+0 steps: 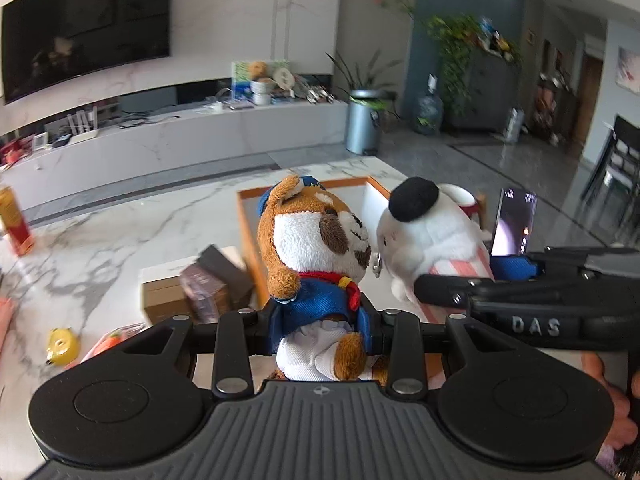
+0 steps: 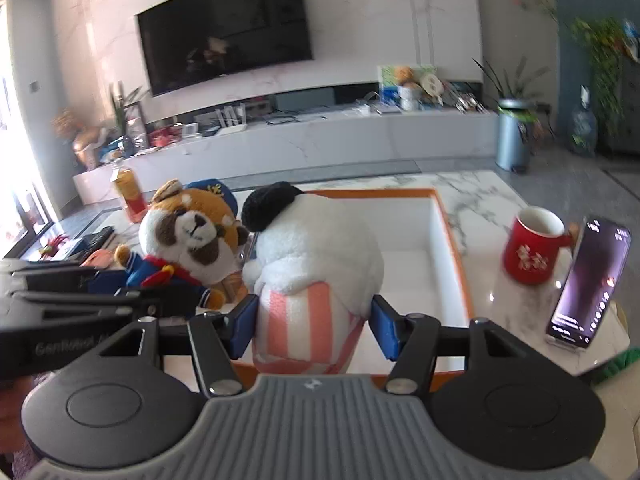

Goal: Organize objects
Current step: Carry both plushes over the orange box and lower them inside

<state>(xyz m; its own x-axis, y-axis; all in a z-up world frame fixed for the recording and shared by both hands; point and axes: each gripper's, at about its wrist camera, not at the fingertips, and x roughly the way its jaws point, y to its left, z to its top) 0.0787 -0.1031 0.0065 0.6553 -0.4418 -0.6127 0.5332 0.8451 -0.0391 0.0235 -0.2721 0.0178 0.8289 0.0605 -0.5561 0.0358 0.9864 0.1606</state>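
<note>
Two plush toys held side by side above the orange-rimmed tray [image 2: 452, 216].
Left gripper [image 1: 320, 316] clamps brown dog plush [image 1: 316, 240]; right gripper [image 2: 312, 320] clamps white plush [image 2: 316, 248]. Heads nearly touching. Red mug [image 2: 530, 250], phone [image 2: 588, 284] on marble table [image 1: 120, 232].

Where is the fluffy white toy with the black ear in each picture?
Left wrist view: the white plush is right of center, beside the brown sailor plush, held by the right gripper.
Right wrist view: the white plush fills the center, between the right gripper's blue pads.
Shared landmark: the orange-rimmed tray behind both toys.
</note>
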